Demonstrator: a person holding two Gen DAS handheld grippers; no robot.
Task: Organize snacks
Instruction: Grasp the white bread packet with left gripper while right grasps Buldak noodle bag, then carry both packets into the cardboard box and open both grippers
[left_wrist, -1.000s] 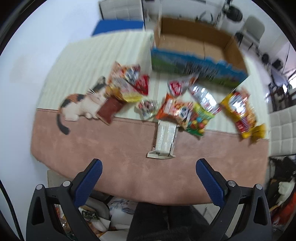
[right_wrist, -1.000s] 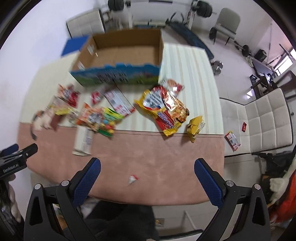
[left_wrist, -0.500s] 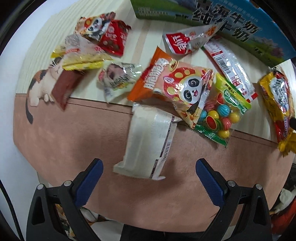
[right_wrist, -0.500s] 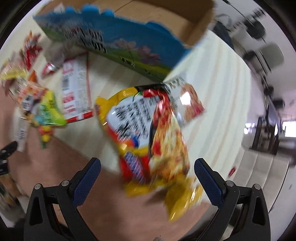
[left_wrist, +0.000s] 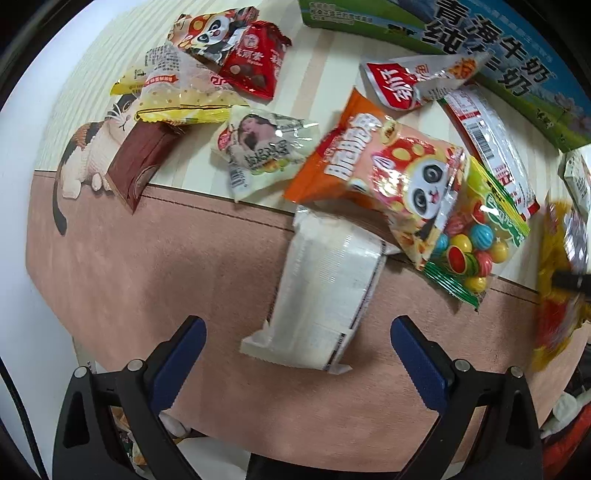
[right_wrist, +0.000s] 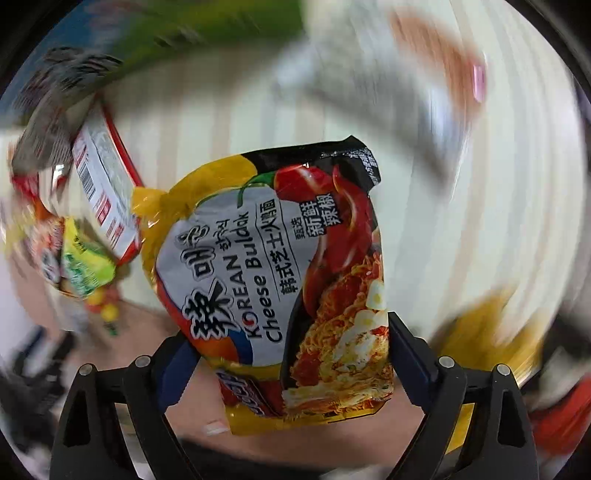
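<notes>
1. Your right gripper (right_wrist: 286, 354) has just been closing its jaws, and the yellow noodle packet (right_wrist: 273, 280) sits between them. Both blue pads meet the packet's edges, though whether they press yet is hard to tell, so treat it as not gripped.
2. Your left gripper (left_wrist: 295, 356) hangs with jaws wide and empty. The near end of the white wrapped packet (left_wrist: 325, 295) lies just ahead of the gap, on the pink mat (left_wrist: 166, 266).
3. Beyond that packet, the panda snack bag (left_wrist: 391, 177) overlaps its far end, with the candy-ball bag (left_wrist: 476, 243) tucked beside it. The green milk carton box (left_wrist: 498, 62) stands furthest out.
4. Risks: the noodle packet is wide, slippery and puffed. Pads catching only its edges could let it buckle or slide out on the lift. Lifting the white packet may drag the panda bag resting on it.
5. Only the left view shows the scattered pile clearly. The right view is blurred past the noodle packet, yet it alone shows the pads at that packet's sides.
</notes>
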